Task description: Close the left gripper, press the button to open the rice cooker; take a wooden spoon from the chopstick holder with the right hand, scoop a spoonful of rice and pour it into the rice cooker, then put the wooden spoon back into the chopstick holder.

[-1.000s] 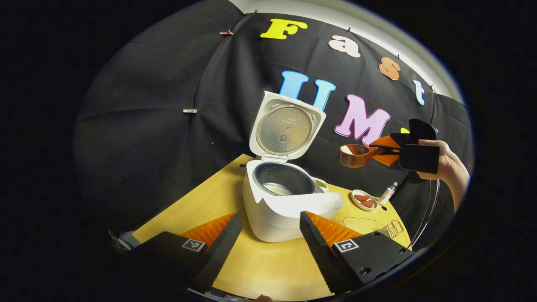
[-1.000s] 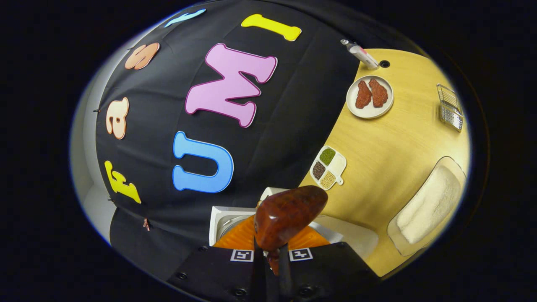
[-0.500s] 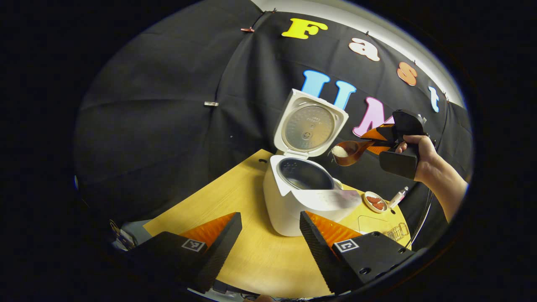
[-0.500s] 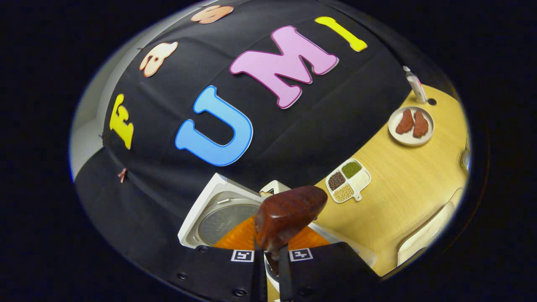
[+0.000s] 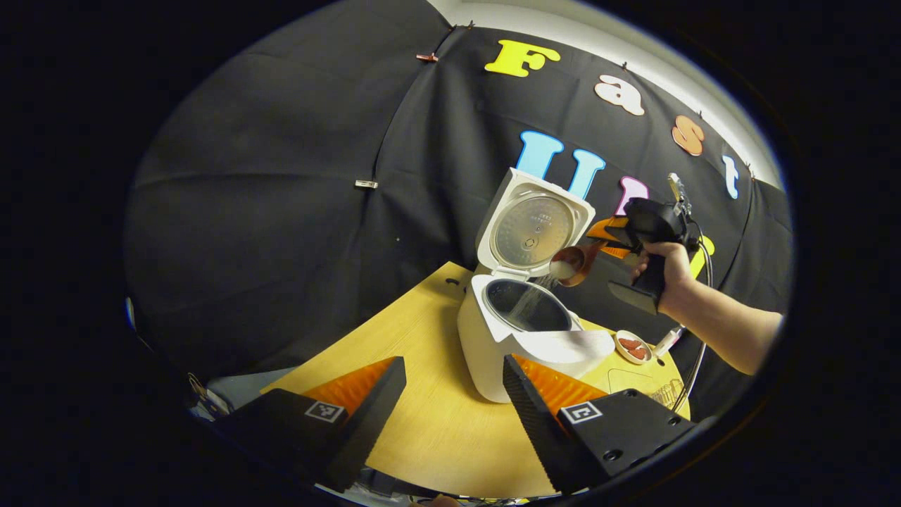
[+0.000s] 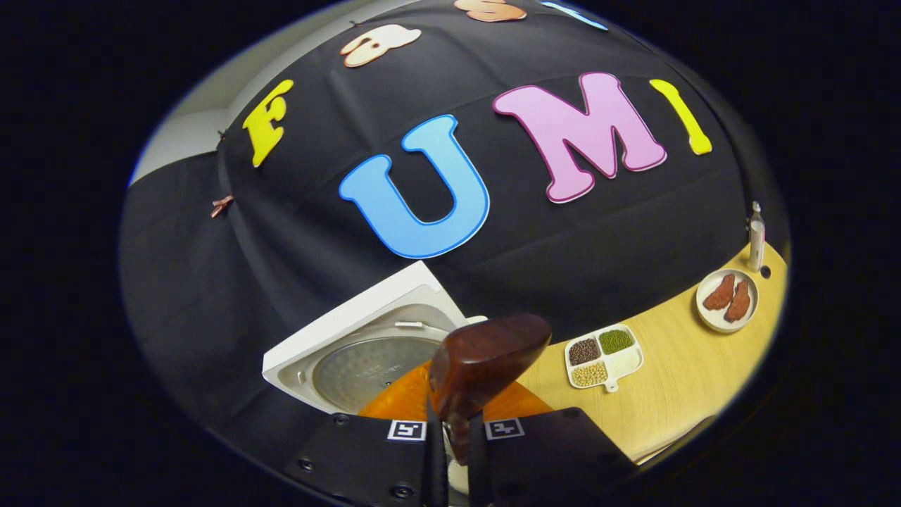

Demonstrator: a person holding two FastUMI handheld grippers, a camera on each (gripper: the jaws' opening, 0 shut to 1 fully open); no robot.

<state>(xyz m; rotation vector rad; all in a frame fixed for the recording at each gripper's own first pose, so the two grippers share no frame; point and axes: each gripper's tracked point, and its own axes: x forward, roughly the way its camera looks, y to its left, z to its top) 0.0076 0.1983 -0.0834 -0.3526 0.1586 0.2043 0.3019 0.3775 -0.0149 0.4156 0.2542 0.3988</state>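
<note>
Right gripper clamps wooden spoon, tipped over open rice cooker rim, rice falling. Left gripper wide, empty, over bare table.

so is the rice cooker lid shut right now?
No. In the left gripper view the rice cooker has its lid hinged up, and rice falls from the tilted wooden spoon into the pot.
</note>
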